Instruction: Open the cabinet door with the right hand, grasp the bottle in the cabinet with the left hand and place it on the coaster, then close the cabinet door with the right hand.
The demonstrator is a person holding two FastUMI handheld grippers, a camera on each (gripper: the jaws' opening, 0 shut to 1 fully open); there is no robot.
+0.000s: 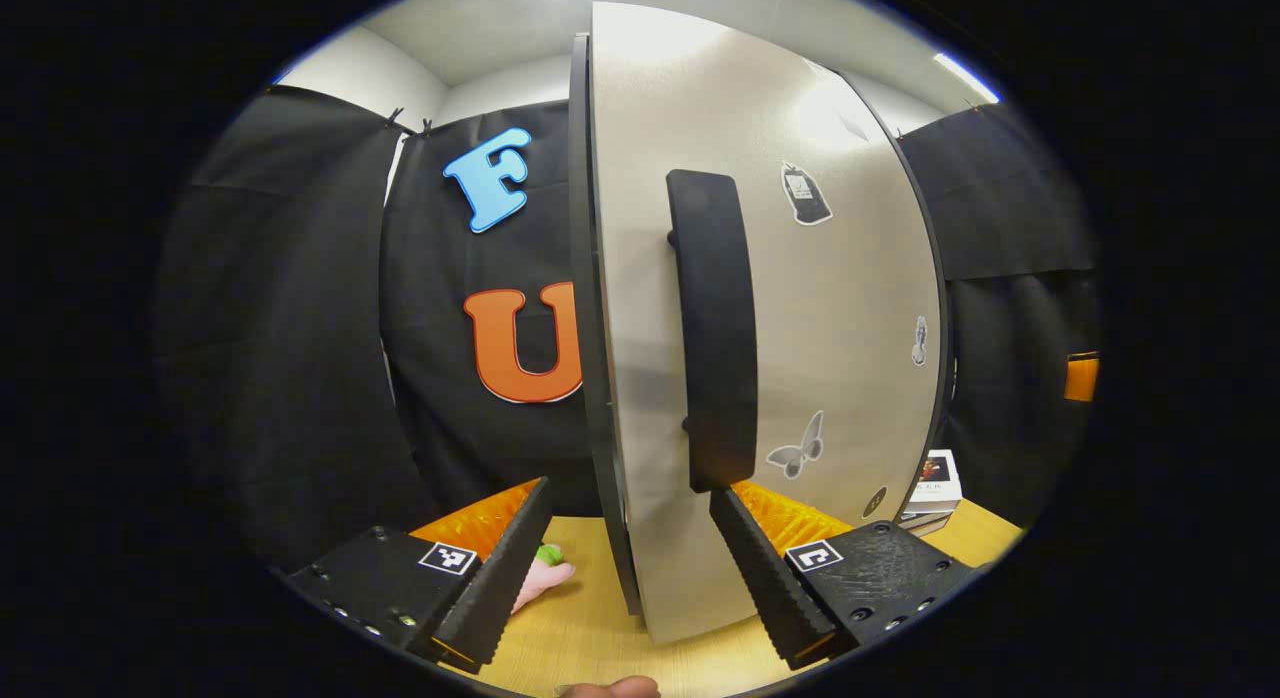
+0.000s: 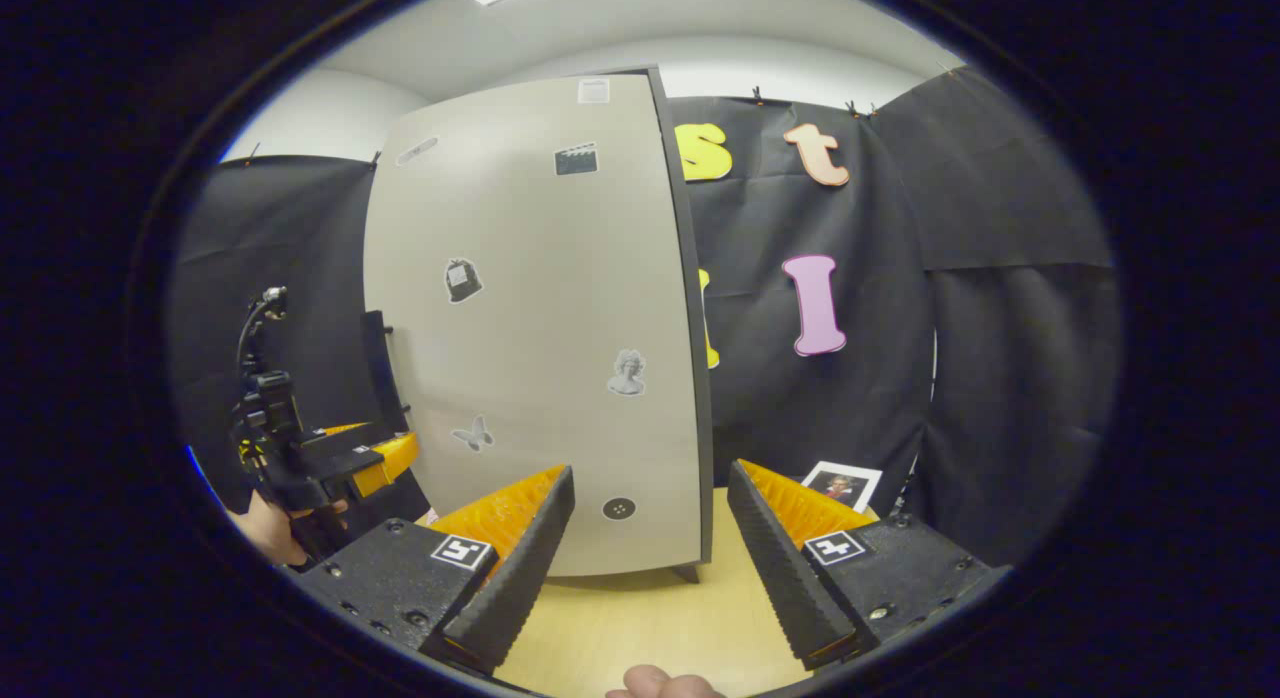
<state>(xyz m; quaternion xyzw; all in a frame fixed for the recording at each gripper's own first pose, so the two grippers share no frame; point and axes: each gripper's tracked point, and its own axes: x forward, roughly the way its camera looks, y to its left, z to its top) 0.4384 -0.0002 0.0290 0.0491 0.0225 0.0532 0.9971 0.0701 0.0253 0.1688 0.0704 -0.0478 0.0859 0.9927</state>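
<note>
My left gripper (image 1: 630,538) hangs level with its fingers spread wide, nothing between them. My right gripper (image 2: 650,533) is spread just as wide. From the right gripper view I see the left gripper (image 2: 330,458) off to the side, a hand (image 2: 265,528) holding it.

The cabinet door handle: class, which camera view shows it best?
The left gripper view: the black handle stands close and faces the camera, on the cabinet door. In the right gripper view it is a thin sliver at the door's left edge.
</note>
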